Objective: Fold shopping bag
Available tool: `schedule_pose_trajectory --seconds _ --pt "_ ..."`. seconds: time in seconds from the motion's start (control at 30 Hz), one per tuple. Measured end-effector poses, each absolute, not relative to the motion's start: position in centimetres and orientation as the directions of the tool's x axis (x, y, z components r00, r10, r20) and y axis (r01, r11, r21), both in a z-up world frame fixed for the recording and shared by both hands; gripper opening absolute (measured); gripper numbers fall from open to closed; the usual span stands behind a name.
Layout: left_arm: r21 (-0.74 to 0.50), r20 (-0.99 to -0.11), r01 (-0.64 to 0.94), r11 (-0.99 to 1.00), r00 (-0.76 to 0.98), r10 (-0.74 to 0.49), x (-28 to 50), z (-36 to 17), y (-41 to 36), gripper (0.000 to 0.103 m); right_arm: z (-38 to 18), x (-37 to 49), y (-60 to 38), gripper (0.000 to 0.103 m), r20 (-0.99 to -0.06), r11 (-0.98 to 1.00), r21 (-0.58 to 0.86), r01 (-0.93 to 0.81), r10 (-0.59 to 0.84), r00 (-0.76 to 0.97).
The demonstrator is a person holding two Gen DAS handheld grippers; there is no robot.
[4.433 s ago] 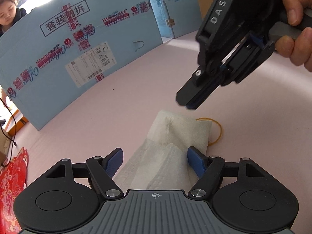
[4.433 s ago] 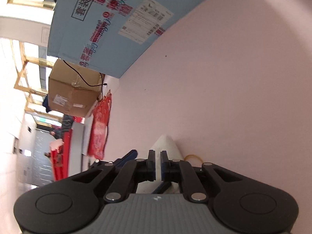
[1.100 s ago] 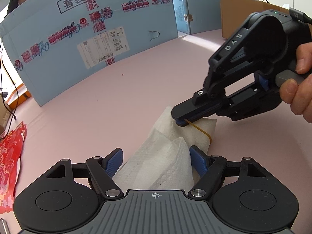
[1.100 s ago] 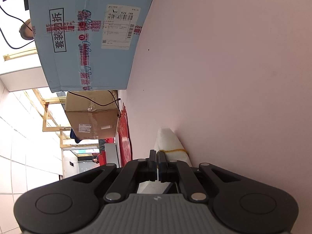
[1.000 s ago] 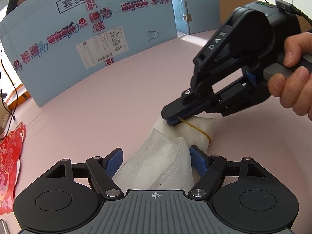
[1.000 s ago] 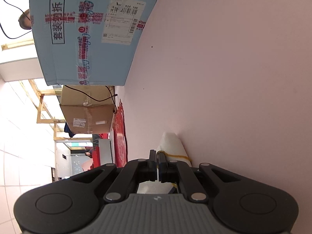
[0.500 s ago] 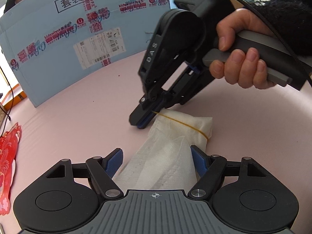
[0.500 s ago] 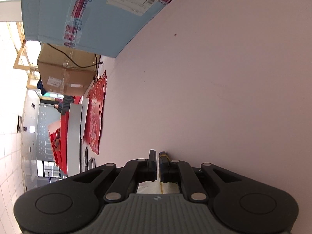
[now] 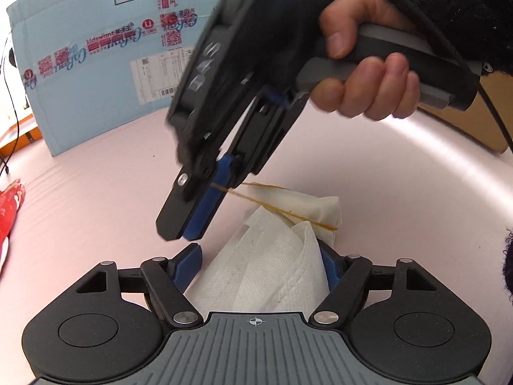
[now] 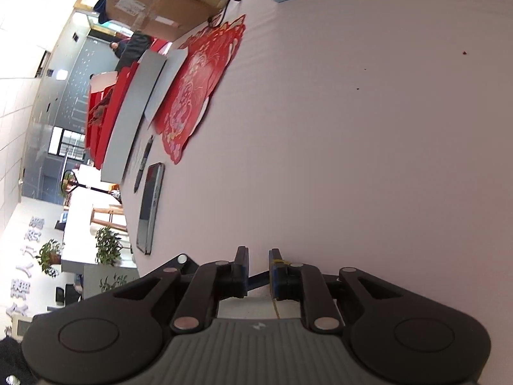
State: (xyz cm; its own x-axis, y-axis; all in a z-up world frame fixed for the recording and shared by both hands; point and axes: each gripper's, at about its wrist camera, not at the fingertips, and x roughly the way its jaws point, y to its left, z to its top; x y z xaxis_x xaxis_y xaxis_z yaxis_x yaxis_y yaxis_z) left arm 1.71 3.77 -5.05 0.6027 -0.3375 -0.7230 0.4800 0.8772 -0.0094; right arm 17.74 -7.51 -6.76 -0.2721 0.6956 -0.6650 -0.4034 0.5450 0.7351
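white folded bag (image 9: 272, 276), one, fills the left gripper (image 9: 259, 266)'s wide jaws; right gripper (image 9: 192, 221)'s jaws are opening, one rubber band (image 9: 288, 213) hooked on a finger

On the table (image 10: 368, 128), the folded shopping bag (image 9: 266, 276) lies in front of the printed carton (image 9: 96, 64); a phone (image 10: 150, 208) lies far left of the bag, beside a pen (image 10: 142, 163).

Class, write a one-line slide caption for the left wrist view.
Right tool, opening, stretches a yellow rubber band over the folded white shopping bag between the left tool's pads.
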Motion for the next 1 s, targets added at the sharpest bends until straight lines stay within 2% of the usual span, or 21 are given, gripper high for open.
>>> schedule_pose_trajectory --seconds 0.1,0.27,0.3,0.33,0.43,0.57,0.63,0.93,1.0 --pt "-0.038 -0.738 0.501 0.865 0.57 -0.363 2.3 -4.8 4.0 0.069 -6.7 18.1 -10.0 0.016 -0.709 0.618 0.697 -0.364 0.671 -0.219" --pt "-0.063 -0.736 0.545 0.836 0.54 -0.407 2.7 -4.6 4.0 0.056 -7.9 18.8 -14.3 0.013 -0.695 0.664 0.715 -0.219 0.708 -0.121" --pt "-0.07 -0.726 0.551 0.831 0.543 -0.421 2.6 -4.5 4.2 0.052 -8.1 18.8 -14.3 0.013 -0.69 0.661 0.72 -0.21 0.713 -0.124" --pt "-0.064 -0.714 0.566 0.822 0.549 -0.434 2.3 -4.6 4.2 0.042 -8.4 18.9 -14.4 0.013 -0.685 0.656 0.726 -0.204 0.718 -0.127" --pt "-0.004 -0.668 0.636 0.772 0.573 -0.475 0.8 -4.8 3.6 0.032 -8.8 19.2 -13.6 0.013 -0.671 0.637 0.739 -0.22 0.726 -0.15" --pt "0.048 -0.645 0.668 0.743 0.589 -0.488 -0.1 -4.7 2.9 0.03 -8.9 19.3 -12.3 0.017 -0.668 0.619 0.741 -0.26 0.716 -0.201" --pt "0.127 -0.634 0.707 0.696 0.597 -0.492 -1.8 -4.6 1.8 0.029 -8.7 19.3 -11.4 0.018 -0.676 0.611 0.734 -0.297 0.699 -0.233" --pt "0.322 -0.619 0.75 0.577 0.628 -0.471 -3.1 -5.5 0.6 0.026 -7.4 19.2 -5.1 0.019 -0.739 0.537 0.673 -0.508 0.521 -0.428" --pt "0.345 -0.617 0.749 0.566 0.635 -0.464 -3.3 -5.6 0.3 0.026 -7.2 18.7 -4.3 0.023 -0.746 0.52 0.665 -0.535 0.487 -0.454"
